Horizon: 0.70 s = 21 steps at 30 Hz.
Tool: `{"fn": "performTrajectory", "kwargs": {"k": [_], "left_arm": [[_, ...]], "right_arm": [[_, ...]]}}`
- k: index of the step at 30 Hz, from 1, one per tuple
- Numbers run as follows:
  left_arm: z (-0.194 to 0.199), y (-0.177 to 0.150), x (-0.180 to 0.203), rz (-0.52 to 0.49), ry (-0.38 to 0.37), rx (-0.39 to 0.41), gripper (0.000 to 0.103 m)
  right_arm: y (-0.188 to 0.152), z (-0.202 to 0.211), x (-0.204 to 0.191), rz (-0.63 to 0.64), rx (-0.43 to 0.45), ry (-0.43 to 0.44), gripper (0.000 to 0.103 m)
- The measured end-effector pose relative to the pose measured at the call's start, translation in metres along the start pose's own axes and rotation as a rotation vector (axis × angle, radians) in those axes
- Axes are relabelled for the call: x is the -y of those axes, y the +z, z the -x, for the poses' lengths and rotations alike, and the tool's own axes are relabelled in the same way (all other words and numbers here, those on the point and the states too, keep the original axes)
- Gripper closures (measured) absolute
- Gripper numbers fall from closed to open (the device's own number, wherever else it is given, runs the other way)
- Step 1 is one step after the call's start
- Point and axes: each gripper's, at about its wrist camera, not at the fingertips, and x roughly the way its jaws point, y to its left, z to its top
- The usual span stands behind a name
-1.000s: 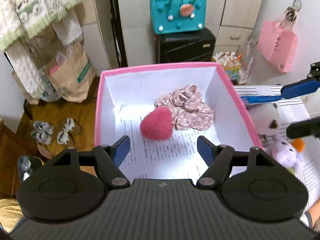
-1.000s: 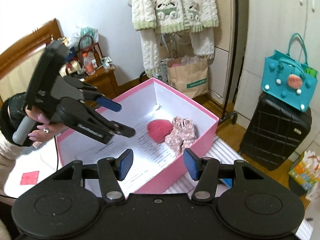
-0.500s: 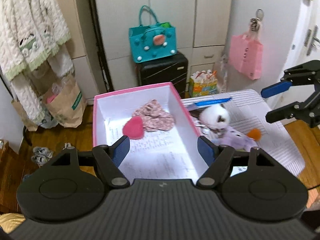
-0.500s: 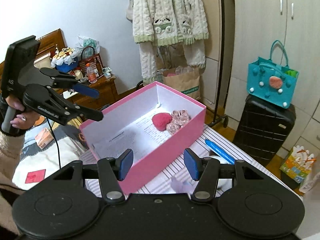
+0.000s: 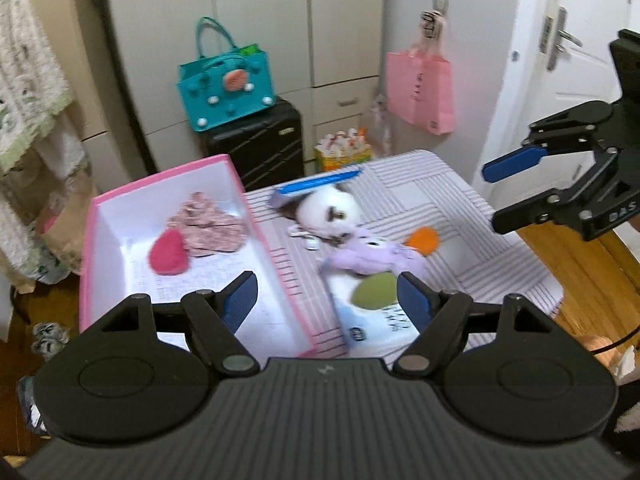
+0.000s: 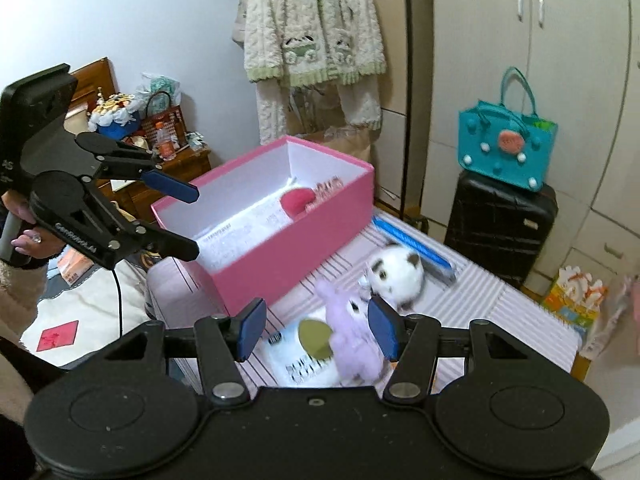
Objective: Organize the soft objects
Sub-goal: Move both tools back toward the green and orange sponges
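Now, working from the left: your pink box (image 5: 96, 248) sits at the left of the striped bench (image 5: 460, 200), and it already holds a red heart cushion (image 5: 168, 254) and a floral scrunchie (image 5: 210, 226), touching one another at its far end. The near half of its floor is bare, so aim the next drop there.

To the right of the box, still out on the bench, lie the white plush (image 5: 330, 210), the purple plush (image 5: 374, 258) touching it on the near side, a green pad (image 5: 376, 290) on a white packet (image 5: 378, 324), and an orange pad (image 5: 423, 240) further right. A blue flat item (image 5: 320, 184) lies just beyond the white plush.

Your left gripper (image 5: 326, 298) hangs above the box's right wall, jaws spread and holding nothing. Your right gripper (image 6: 316, 328) is likewise spread and empty, poised over the purple plush, which looks the likely next pick. Come down on its body rather than a limb, close until the fabric gives, and lift straight up so that it does not drag the white plush or the green pad along.

The left wrist view shows the orange pad and the whole floor of the box; the right wrist view hides that pad behind its own gripper but shows the box's outer wall and how near the purple plush lies to it.
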Motion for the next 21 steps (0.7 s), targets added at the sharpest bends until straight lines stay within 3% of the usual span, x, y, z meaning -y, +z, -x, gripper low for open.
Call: {"fn": "performTrajectory", "kwargs": {"k": [9,21], "left_arm": [[-0.039,-0.016,0.037,0.019,-0.107,-0.025,0.027],[-0.088,-0.032,0.056,0.094,-0.136,-0.014,0.027]], "right_arm": [[-0.037,-0.014,0.030,-0.064,-0.011,-0.014,0.041],[-0.075,-0.051,0.059,-0.071,-0.012,-0.054,0.041]]}}
